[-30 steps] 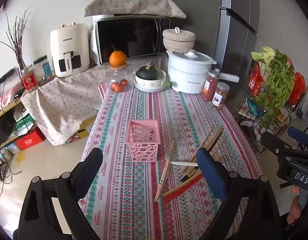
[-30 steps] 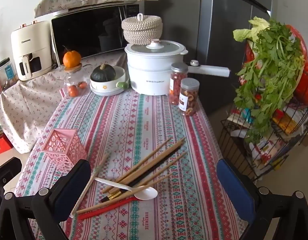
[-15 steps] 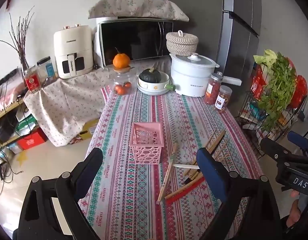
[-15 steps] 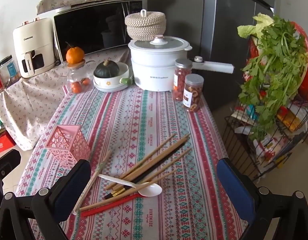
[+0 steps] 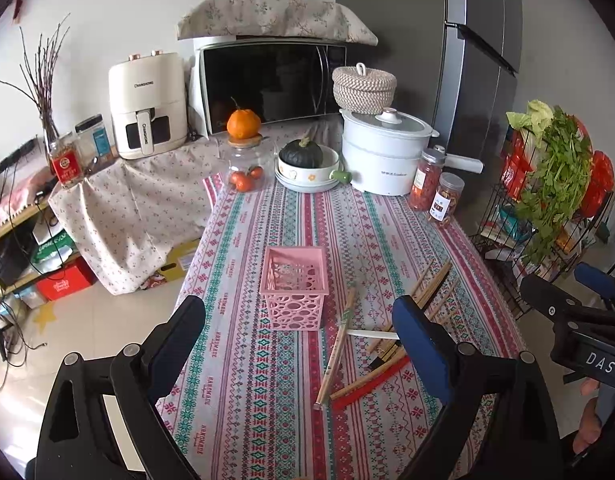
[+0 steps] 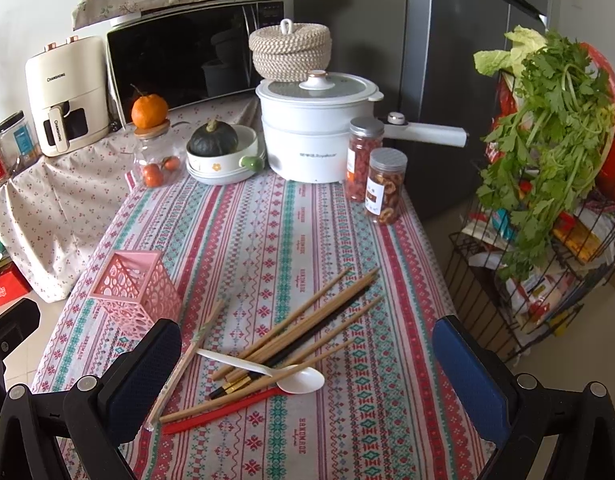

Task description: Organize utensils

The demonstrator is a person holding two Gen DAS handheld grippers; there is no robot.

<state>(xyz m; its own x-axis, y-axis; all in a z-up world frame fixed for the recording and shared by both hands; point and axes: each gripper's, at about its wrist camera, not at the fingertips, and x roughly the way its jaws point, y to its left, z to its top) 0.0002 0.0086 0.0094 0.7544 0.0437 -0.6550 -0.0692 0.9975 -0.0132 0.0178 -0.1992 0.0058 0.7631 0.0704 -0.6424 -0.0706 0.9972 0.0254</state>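
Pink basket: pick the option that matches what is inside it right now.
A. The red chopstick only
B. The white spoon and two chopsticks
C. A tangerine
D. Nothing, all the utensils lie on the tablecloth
D: the pink basket shows only its perforated bottom, while the white spoon, the red chopstick and the wooden chopsticks lie on the tablecloth beside it.

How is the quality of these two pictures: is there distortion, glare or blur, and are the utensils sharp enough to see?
Left wrist view: strong fisheye bending, dark corners; the fridge edges curve; glare on the floor at lower left; the pink basket is sharp. Right wrist view: same bending; the chopsticks and white spoon are sharp; the microwave door reflects the room.
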